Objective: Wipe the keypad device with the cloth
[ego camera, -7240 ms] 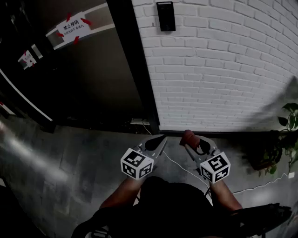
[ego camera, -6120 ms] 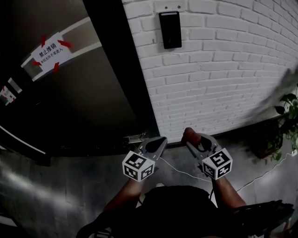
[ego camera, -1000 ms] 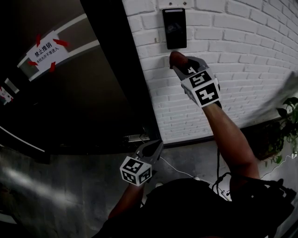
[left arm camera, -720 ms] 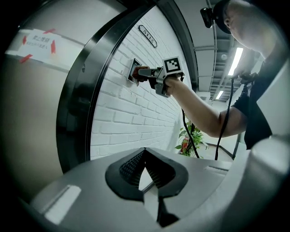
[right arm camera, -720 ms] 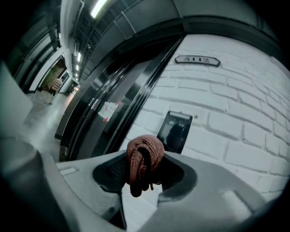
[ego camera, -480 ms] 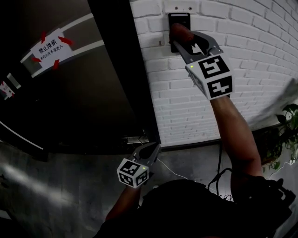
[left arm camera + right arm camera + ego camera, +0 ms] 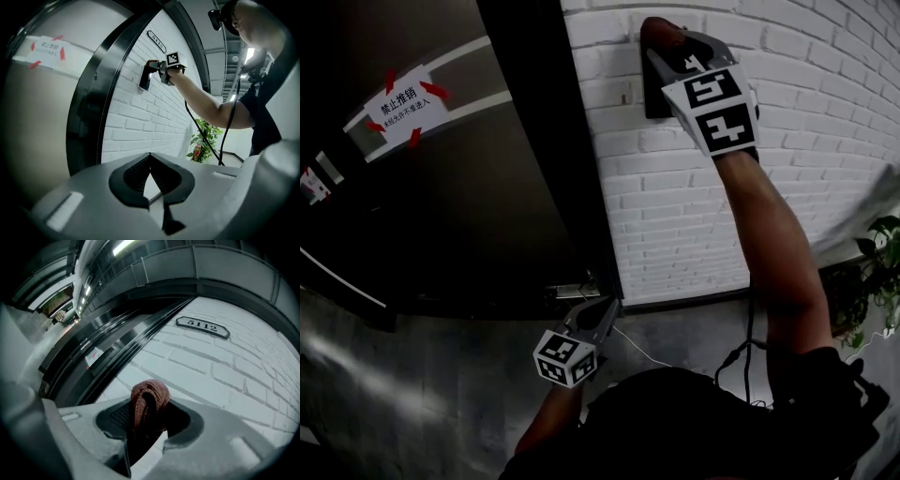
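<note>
The black keypad device (image 7: 654, 99) hangs on the white brick wall (image 7: 675, 206), mostly covered by my raised right gripper (image 7: 667, 49). That gripper is shut on a bunched reddish-brown cloth (image 7: 653, 30), which sits at the device's upper end against the wall. In the left gripper view the device (image 7: 145, 78) shows side-on with the cloth (image 7: 151, 62) at its top edge. The right gripper view shows the cloth (image 7: 149, 401) pinched in the jaws, with bricks beyond and the device hidden. My left gripper (image 7: 602, 312) hangs low near the floor, shut and empty.
A dark door (image 7: 487, 187) stands left of the wall, with a white notice (image 7: 405, 98) taped on it in red. A number plate (image 7: 202, 327) is mounted higher on the wall. A potted plant (image 7: 883, 272) is at the right. A cable (image 7: 642, 342) lies on the floor.
The right gripper with the cloth has risen from waist height to the keypad, and in the last second slid up from its lower edge to its top. The left gripper stays low.
</note>
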